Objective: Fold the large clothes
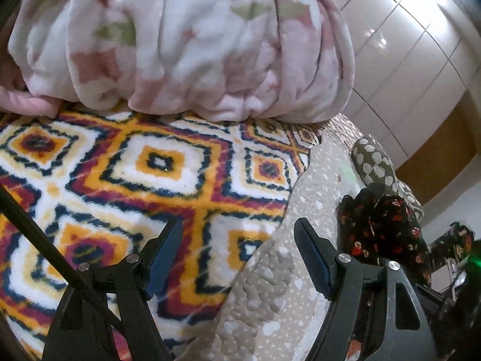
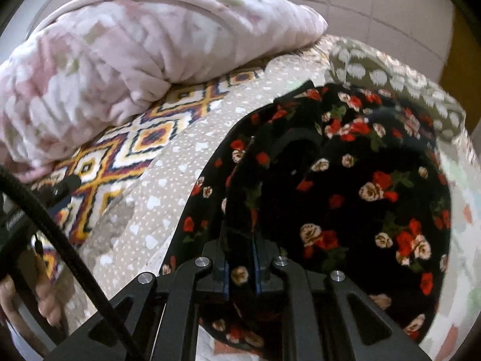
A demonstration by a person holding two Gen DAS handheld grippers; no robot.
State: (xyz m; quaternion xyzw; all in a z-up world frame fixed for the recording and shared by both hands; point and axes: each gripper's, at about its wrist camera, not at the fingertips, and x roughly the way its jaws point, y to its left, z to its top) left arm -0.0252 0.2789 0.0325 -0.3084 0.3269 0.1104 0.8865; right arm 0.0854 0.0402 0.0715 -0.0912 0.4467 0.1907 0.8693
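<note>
Black floral garment, softly bunched

Nothing readable is showing in the left wrist view right now: no label, brand, number or sign is turning up on any fabric or surface there. In the right wrist view, a strip of small pale lettering is showing on the black device body at the far left edge, beside the thick black cable, but it is coming through too blurred and too cut off to make out a single word.
</note>
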